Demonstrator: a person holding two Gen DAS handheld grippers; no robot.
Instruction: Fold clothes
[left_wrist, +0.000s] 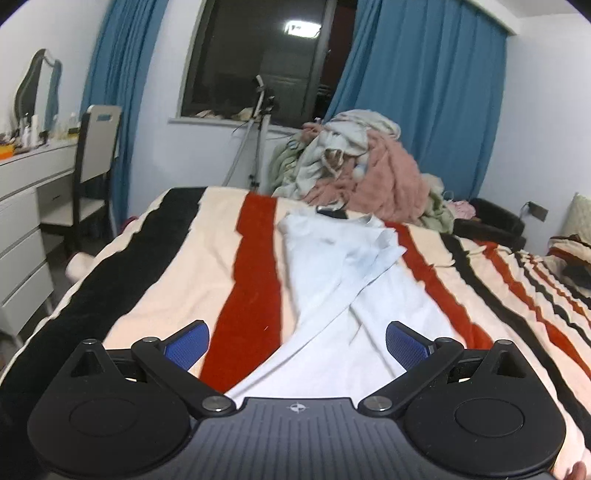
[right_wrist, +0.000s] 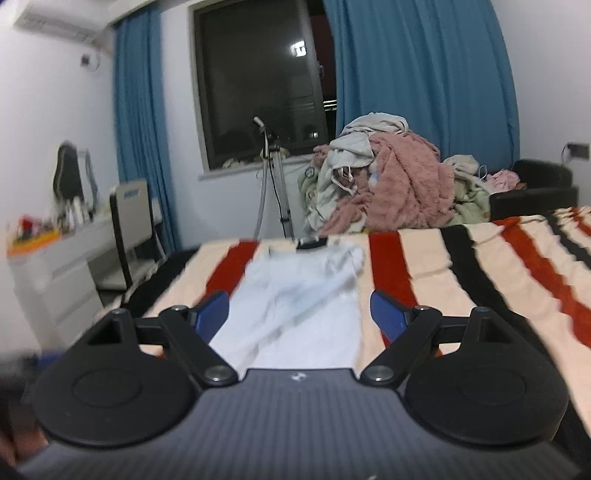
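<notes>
The white shirt (left_wrist: 332, 280) lies lengthwise ahead of both empty, wide-apart grippers (left gripper (left_wrist: 297, 345), right gripper (right_wrist: 299, 314)), its near hem seemingly closer to the left.

I see a white shirt (left_wrist: 343, 280) of thin smooth cloth on a fuzzy striped blanket (left_wrist: 173, 266). My grippers' pads (left_wrist: 186, 341) look like ribbed blue rubber, their frames matt black plastic.

Item count: one white garment (left_wrist: 334, 280) lies on one striped bed (left_wrist: 177, 266). One heap of clothes (left_wrist: 354, 166) sits behind it. Two blue curtains (left_wrist: 417, 92) flank one window (left_wrist: 258, 55). One chair (left_wrist: 96, 158), one worktop (left_wrist: 33, 155), one mirror (left_wrist: 35, 83), one tripod (left_wrist: 255, 140). Two hand-held grippers: left hand-held gripper (left_wrist: 297, 345), right hand-held gripper (right_wrist: 299, 314).
</notes>
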